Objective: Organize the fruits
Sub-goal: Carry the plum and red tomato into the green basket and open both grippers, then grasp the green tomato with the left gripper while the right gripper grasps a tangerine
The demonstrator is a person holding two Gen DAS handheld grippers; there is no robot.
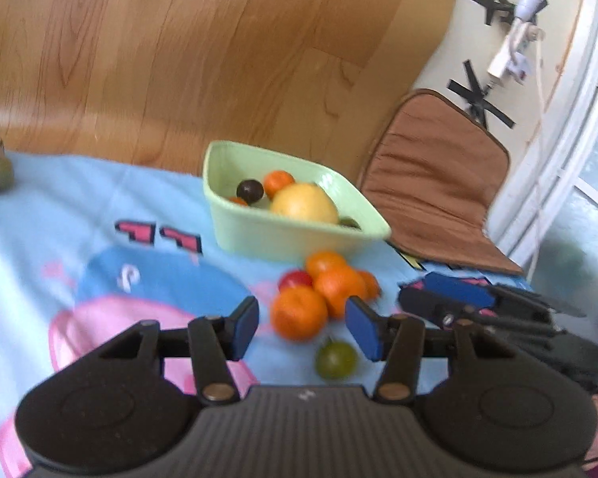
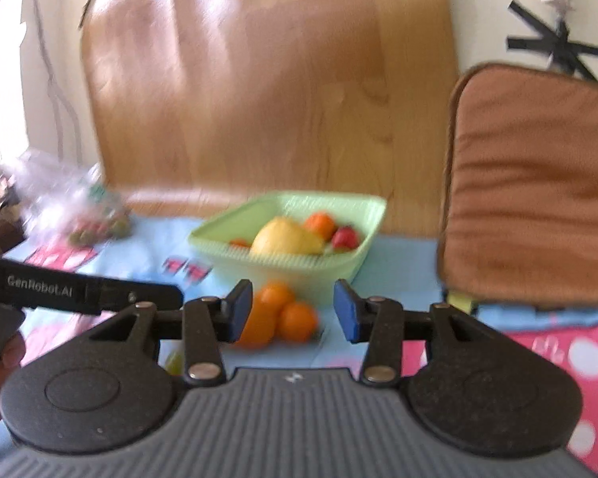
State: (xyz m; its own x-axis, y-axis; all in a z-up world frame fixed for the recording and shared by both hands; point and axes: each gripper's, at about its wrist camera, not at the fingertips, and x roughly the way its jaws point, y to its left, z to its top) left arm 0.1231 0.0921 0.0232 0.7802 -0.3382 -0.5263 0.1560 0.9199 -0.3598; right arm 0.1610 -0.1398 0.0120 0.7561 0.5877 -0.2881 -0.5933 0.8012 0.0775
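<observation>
A pale green basket (image 1: 259,235) stands on the blue cloth and holds a large yellow fruit (image 1: 305,203), an orange (image 1: 278,180) and a dark plum (image 1: 250,190). In front of it lies a pile of oranges (image 1: 299,312) with a red fruit (image 1: 295,279), and a green fruit (image 1: 335,359) nearer to me. My left gripper (image 1: 302,328) is open and empty, just short of the pile. My right gripper (image 2: 293,310) is open and empty, with the oranges (image 2: 297,320) between its fingers in view; the basket (image 2: 339,267) is behind. The right gripper also shows in the left wrist view (image 1: 458,298).
A brown cushion (image 1: 434,175) leans at the right of the table. A wooden panel (image 1: 179,59) stands behind. A clear bag of small fruit (image 2: 79,215) lies at the far left, and a green fruit (image 1: 0,173) at the cloth's left edge.
</observation>
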